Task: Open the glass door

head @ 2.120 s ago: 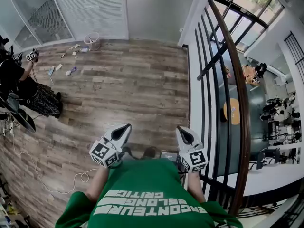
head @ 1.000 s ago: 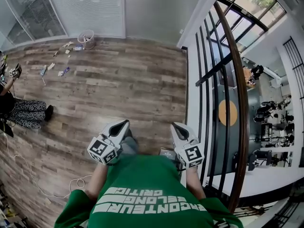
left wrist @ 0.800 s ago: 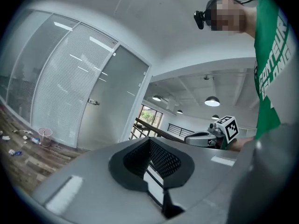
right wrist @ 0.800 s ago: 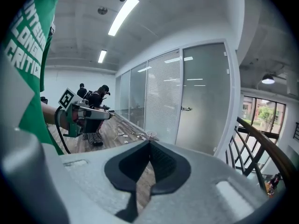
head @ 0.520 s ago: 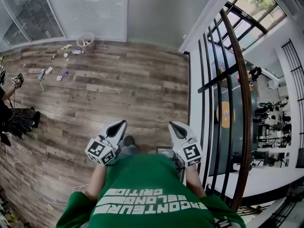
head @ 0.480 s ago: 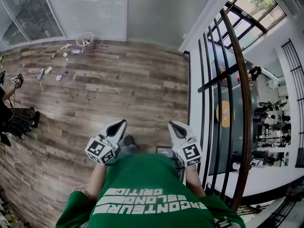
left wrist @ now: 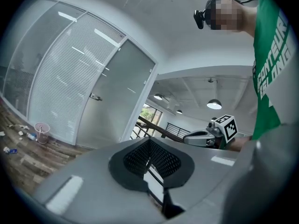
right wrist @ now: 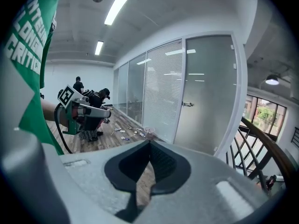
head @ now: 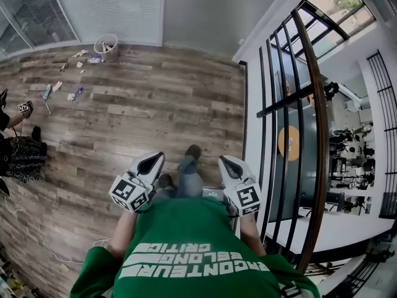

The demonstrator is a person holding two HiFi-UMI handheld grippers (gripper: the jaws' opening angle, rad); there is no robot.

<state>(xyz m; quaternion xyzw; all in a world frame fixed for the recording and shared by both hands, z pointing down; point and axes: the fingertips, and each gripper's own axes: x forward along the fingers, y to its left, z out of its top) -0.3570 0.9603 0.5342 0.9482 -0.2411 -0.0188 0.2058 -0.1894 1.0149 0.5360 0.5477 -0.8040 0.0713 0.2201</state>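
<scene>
Room: office landing with a wood-plank floor [head: 155,98], matte grey-brown, bounded on one side by a railing [head: 317,104] of dark metal bars under a curved wooden handrail.

Far wall: white slatted blinds [head: 111,5] behind glazing. Beside them is the glass door [right wrist: 205,92], a tall, smooth frosted pane. It is shut, with a small metal lever handle [right wrist: 188,104] near its edge, and stands well apart from both tools, across the floor.

Left gripper [head: 152,162]: grey moulded shell, ribbed black pads, jaws clenched on nothing.

Right gripper [head: 228,164]: same make, jaws pressed together, empty.

Step, as judged: approach, with the door untouched.

Next move likely calls for crossing to the door, parting one pair of jaws and seating them on the slim handle. Its polished metal may slip.
</scene>
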